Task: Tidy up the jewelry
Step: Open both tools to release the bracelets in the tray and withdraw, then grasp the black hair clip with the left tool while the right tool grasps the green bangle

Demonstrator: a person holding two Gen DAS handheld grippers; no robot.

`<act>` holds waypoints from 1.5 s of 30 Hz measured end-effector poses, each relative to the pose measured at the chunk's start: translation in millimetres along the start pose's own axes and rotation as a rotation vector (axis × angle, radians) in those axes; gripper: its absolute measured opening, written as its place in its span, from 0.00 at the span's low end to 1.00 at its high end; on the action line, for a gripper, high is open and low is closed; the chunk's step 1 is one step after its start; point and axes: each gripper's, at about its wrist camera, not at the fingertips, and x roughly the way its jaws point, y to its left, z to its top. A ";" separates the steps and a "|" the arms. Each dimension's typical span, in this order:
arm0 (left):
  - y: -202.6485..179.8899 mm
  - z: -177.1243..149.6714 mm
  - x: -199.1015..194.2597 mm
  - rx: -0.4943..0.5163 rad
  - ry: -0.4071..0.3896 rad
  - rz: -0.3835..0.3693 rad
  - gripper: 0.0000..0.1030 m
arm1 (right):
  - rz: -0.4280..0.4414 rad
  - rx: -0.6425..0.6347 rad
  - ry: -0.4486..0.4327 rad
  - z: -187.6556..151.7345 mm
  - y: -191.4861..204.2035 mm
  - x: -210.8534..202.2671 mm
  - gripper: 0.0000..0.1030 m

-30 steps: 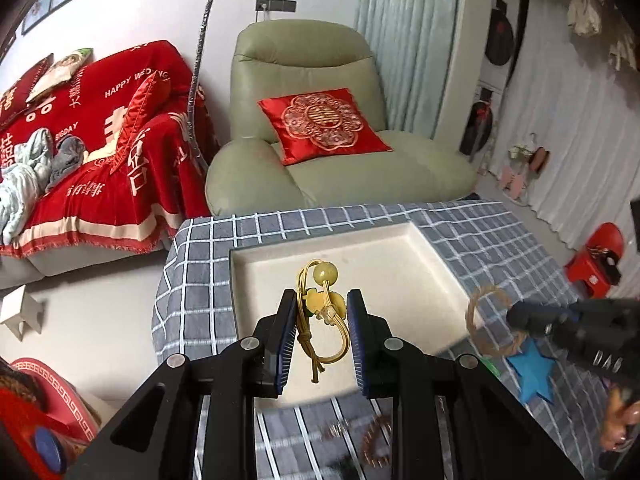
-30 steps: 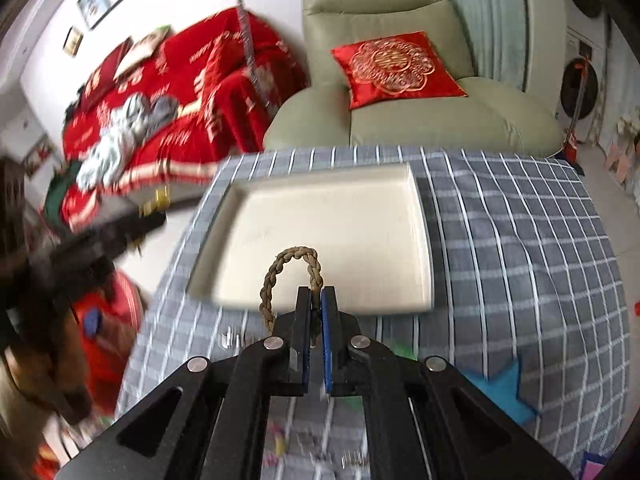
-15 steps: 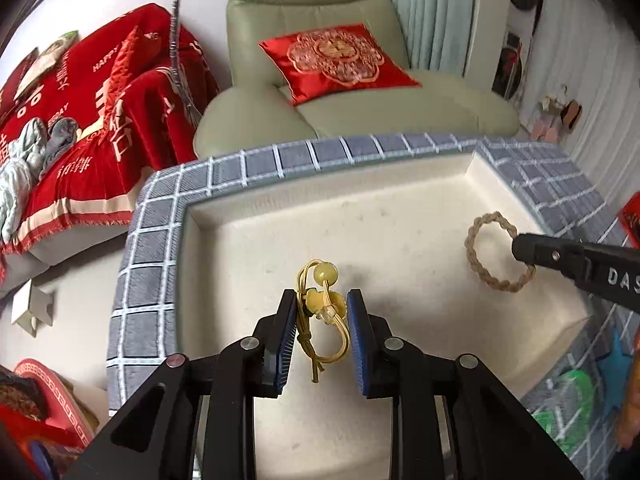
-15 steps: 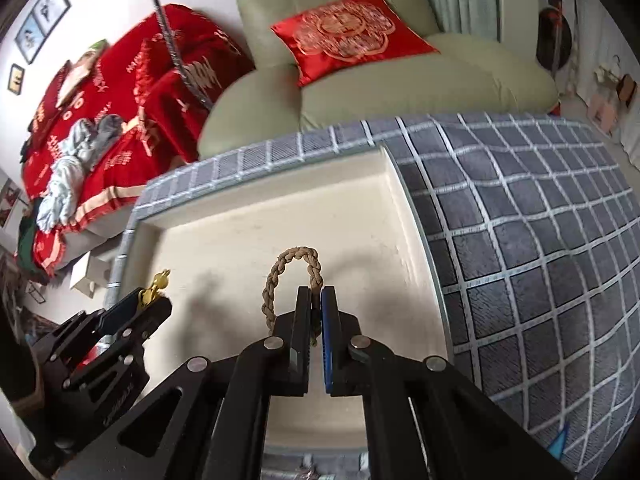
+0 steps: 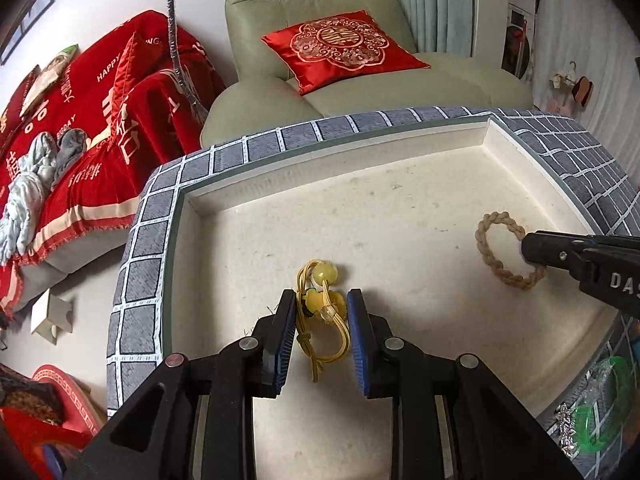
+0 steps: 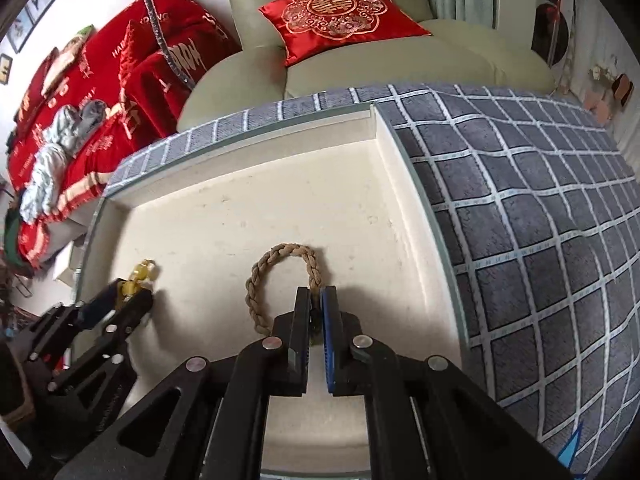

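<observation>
Because each piece has to land in the cream tray (image 5: 496, 136) without tangling, both claws hold their loads low over its floor, well apart. The left claw (image 5: 322, 316) stands partly open, its blue pads (image 5: 285, 340) pressed on either side of a yellow cord bracelet (image 5: 320, 312) with pale beads; the width of that bundle is what keeps the jaws from meeting, and the cord's loose tail hangs down between them. It sits toward the tray's left side, near the front edge. The right claw (image 6: 316, 312) is all but closed, pinching one strand of a braided rope bracelet (image 6: 280, 276) so the rest of the ring stands out ahead of the tips, near the tray's right wall. A thin braid needs that tight pinch, I judge, or it would slip free. Gripped by one side only, each loop can be laid flat once released. The tray rests on a desk covered with a grey checked cloth (image 6: 520, 220); a green bangle (image 5: 600, 420) waits on it outside the tray's front right corner.
</observation>
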 end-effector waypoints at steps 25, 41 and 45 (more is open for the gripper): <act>32.9 -41.8 -99.3 -0.095 -0.148 -0.040 1.00 | 0.093 -0.003 -0.149 -54.7 -1.4 -111.7 0.82; 32.9 -128.1 -109.3 -0.162 -0.016 -0.104 1.00 | -0.005 0.089 0.018 -138.8 -51.8 -101.0 0.82; 24.0 -133.7 -103.8 -0.133 0.000 -0.079 1.00 | -0.039 0.100 0.031 -145.7 -58.2 -97.7 0.82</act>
